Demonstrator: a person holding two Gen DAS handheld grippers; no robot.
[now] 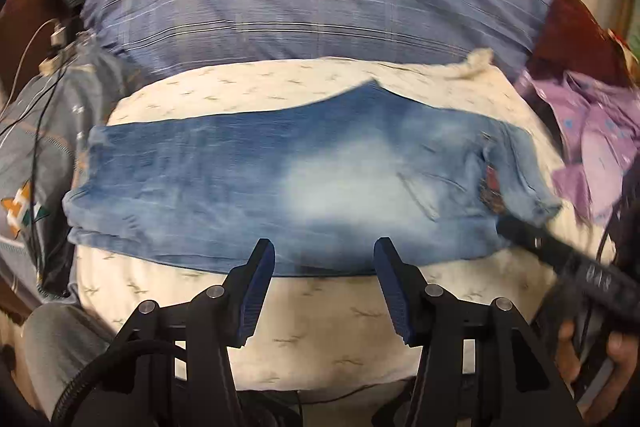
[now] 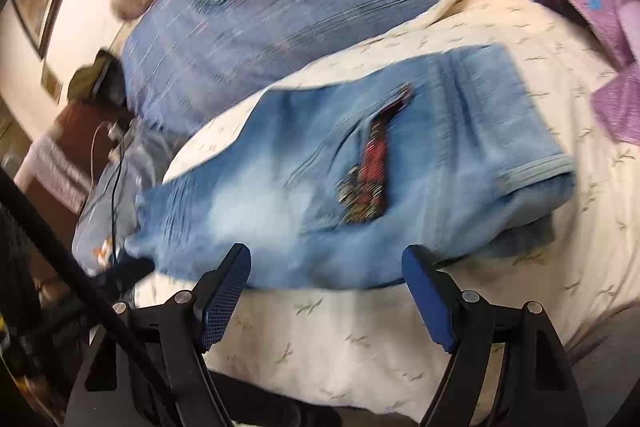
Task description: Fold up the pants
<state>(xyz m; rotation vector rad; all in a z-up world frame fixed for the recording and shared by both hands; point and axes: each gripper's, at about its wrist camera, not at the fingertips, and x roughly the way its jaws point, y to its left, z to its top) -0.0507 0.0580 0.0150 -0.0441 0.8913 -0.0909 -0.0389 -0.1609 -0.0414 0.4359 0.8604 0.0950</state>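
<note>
Faded blue jeans (image 1: 280,183) lie flat, legs stacked, red patch near the waist.

Motion-smeared jeans (image 2: 340,163) — red patch (image 2: 370,163) detail illegible — purple cloth (image 1: 596,143) cut by the frame edge

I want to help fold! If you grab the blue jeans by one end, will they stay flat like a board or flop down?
Probably flop: the jeans lie limp with wrinkles on the cream blanket. They look doubled over, so likely a bit heavy. Both tongs, left and right, are open, holding nothing.
</note>
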